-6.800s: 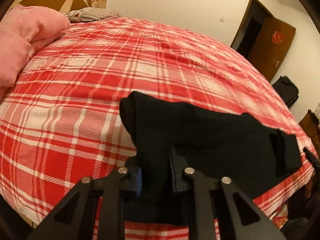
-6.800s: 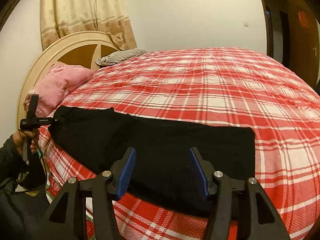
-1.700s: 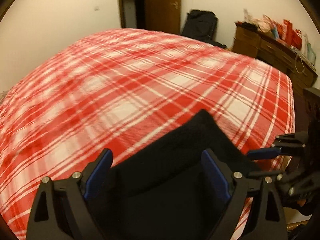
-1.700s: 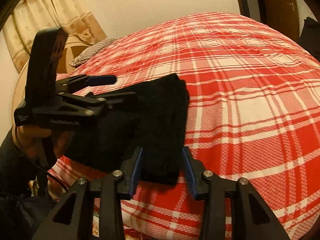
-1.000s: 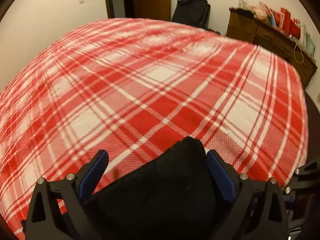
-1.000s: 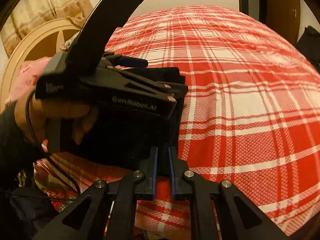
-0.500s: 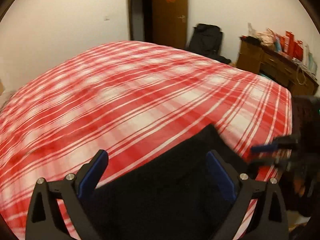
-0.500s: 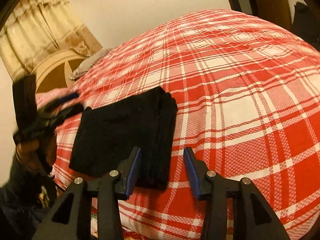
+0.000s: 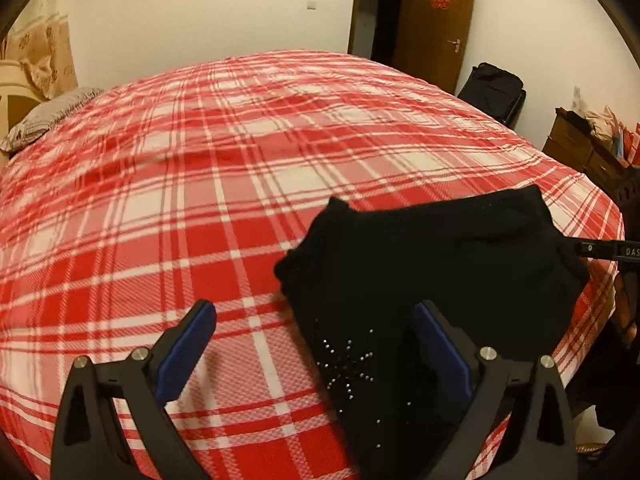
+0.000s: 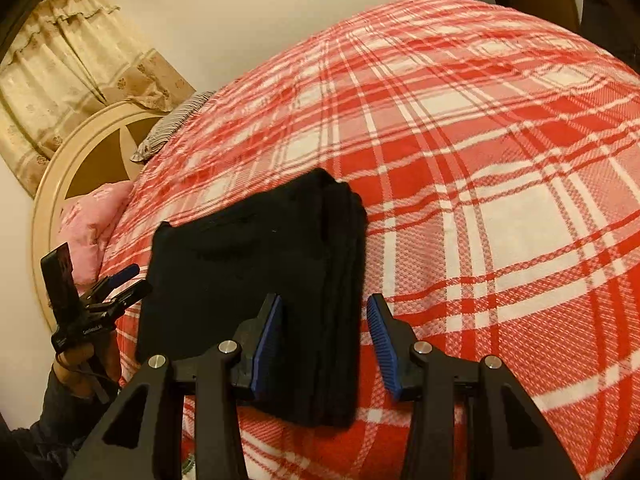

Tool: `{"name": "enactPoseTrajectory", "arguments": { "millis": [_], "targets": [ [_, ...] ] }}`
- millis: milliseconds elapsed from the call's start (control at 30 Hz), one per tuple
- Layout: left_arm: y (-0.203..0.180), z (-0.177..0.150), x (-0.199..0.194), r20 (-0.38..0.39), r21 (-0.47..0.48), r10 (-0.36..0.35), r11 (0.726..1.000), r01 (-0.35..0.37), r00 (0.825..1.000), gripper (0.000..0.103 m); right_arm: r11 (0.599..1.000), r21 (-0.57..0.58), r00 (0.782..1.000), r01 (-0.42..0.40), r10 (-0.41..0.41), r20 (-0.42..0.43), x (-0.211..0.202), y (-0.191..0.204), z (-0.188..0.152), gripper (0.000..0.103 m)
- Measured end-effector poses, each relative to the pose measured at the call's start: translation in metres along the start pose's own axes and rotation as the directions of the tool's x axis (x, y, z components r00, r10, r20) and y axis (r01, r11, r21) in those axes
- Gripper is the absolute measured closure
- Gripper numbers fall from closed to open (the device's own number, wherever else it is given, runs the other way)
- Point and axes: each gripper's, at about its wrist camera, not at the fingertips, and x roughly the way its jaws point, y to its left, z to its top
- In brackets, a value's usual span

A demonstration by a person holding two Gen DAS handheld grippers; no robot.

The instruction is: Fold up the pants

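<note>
The black pants [image 10: 256, 276] are seen lying as a compact, several-layered bundle on the red plaid bed [image 10: 500, 184], close to the near edge. In the right wrist view, the right hand-held gripper [image 10: 326, 340] is seen spread, its jaws having just been opening; the stacked fold edge of the bundle lies between the blue pads [image 10: 268, 344] without being pressed by them. The long axis of the bundle runs away from this gripper, toward the headboard [image 10: 80, 152] side, so the thick folded edge is directly ahead of and beneath the right fingertips. The left hand-held gripper [image 9: 316, 344] is also held wide apart, with nothing pinched; from it the pants [image 9: 432, 276] lie ahead and to the right, only the studded near corner reaching between its pads. The right hand is judged the nearer one to the bundle. The folding appears essentially done; any remaining move would likely be a small squaring or smoothing of the stacked edge.
</note>
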Motion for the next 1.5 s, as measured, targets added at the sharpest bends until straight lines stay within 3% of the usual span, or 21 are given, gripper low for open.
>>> {"name": "enactPoseTrajectory", "arguments": {
  "millis": [600,700,767,1100,1367,1500],
  "targets": [
    [-0.011,-0.009,0.021,-0.025,-0.042,-0.065,0.997,0.064,0.998,0.0,0.999,0.007,0.998,-0.053,0.053,0.025,0.024,-0.005,0.01,0.057],
    [-0.014,-0.008,0.022,-0.025,-0.033,-0.078,0.996,0.077,0.997,0.002,0.999,0.003,0.998,-0.051,0.051,0.034,0.023,-0.004,0.01,0.062],
    [-0.017,-0.009,0.021,-0.025,-0.027,-0.11,0.994,0.11,0.994,0.015,0.998,-0.001,0.998,-0.057,0.057,0.041,0.021,-0.002,0.009,0.065],
    [-0.014,-0.011,0.016,-0.017,-0.038,-0.163,0.986,0.163,0.986,0.035,0.996,0.001,0.994,-0.084,0.083,0.069,0.013,0.001,0.005,0.073],
    [-0.016,-0.009,0.009,-0.017,-0.037,-0.19,0.981,0.189,0.982,0.069,0.994,-0.051,0.99,-0.096,0.101,0.103,-0.009,0.023,0.009,0.076],
    [-0.011,-0.005,-0.002,0.003,-0.042,-0.193,0.98,0.193,0.981,0.081,0.992,-0.075,0.988,-0.104,0.111,0.11,-0.014,0.033,0.016,0.076]
  ]
}}
